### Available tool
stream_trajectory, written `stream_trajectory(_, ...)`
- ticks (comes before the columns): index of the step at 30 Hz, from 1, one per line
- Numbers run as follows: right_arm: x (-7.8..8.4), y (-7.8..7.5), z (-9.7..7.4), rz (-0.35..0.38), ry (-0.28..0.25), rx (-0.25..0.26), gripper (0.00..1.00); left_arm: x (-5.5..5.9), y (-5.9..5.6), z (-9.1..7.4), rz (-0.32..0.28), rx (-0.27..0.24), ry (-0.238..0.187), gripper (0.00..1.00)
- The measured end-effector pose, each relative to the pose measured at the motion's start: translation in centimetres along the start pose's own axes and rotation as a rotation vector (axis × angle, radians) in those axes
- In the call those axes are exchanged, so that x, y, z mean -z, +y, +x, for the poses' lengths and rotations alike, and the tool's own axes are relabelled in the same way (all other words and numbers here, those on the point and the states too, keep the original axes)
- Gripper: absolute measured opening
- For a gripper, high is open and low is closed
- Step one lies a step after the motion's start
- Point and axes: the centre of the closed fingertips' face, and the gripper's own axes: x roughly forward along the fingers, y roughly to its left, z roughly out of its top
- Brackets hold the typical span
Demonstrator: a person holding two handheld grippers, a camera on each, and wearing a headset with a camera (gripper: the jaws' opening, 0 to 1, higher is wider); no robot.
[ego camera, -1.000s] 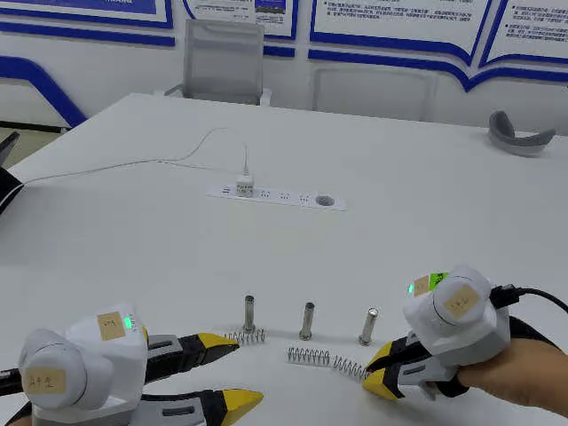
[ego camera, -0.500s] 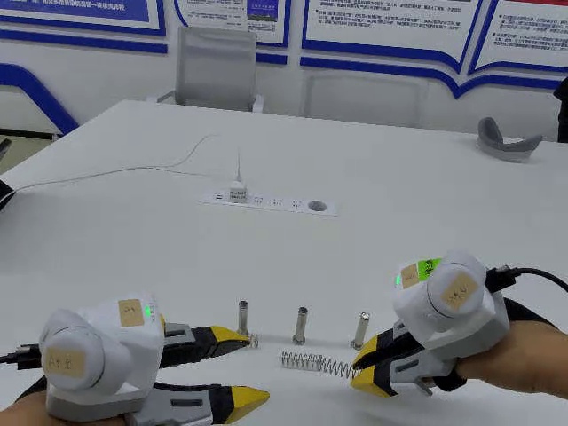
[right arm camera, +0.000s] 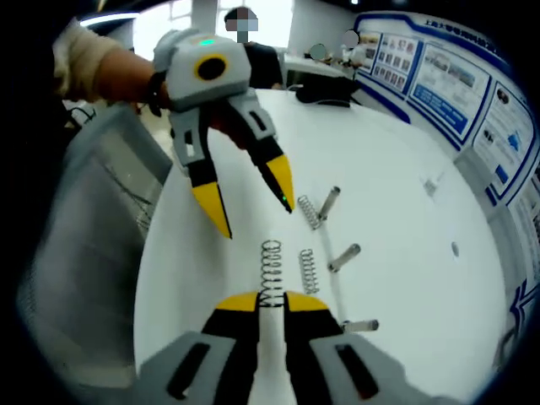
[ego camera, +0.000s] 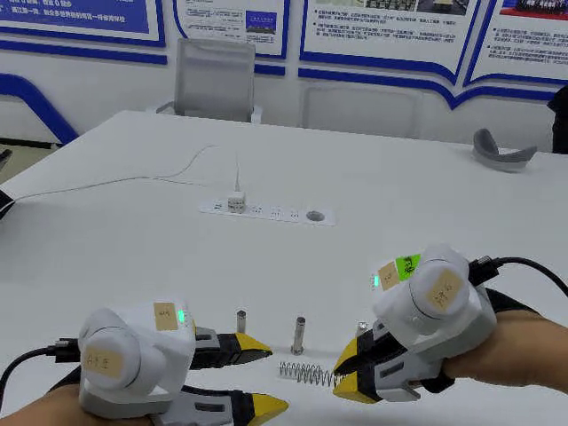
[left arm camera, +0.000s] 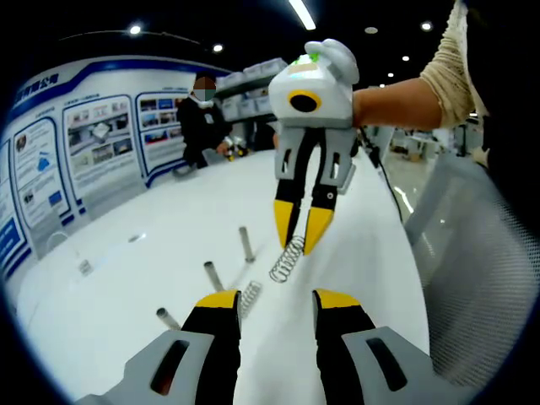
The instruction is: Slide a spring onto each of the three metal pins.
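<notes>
Yellow-tipped left gripper [ego camera: 273, 380], jaws apart, hovers at 7 o'clock over the white table [ego camera: 133, 231]. Three upright pins [ego camera: 299, 335] stand at 6. At 5 o'clock the right gripper [ego camera: 343, 378] clamps a spring [ego camera: 306, 373] whose long axis points toward 9. A chair [ego camera: 213, 80] and posters [ego camera: 390, 27] are at 12.

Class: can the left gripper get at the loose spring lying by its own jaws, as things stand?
Probably yes. The left gripper is open, and the loose spring lies on the table just ahead, between its jaws, with nothing blocking.
</notes>
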Motion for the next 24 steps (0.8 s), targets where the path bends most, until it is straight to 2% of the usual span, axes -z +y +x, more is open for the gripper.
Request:
stream_trajectory(12, -1.5, 0.8, 0.3, -0.068, 0.01, -0.033, 0.12, -0.7, -0.6, 0.7, 0.041, 0.021, -0.008, 0.24)
stream_trajectory(20, -1.8, 1.2, 0.3, -0.09, 0.016, -0.047, 0.12, -0.6, -0.9, 1.0, 0.067, 0.028, 0.001, 0.14)
stream_trajectory(24, -1.9, 1.1, 0.1, -0.097, 0.018, -0.047, 0.12, -0.5, -1.0, 1.1, 0.07, 0.029, 0.004, 0.13)
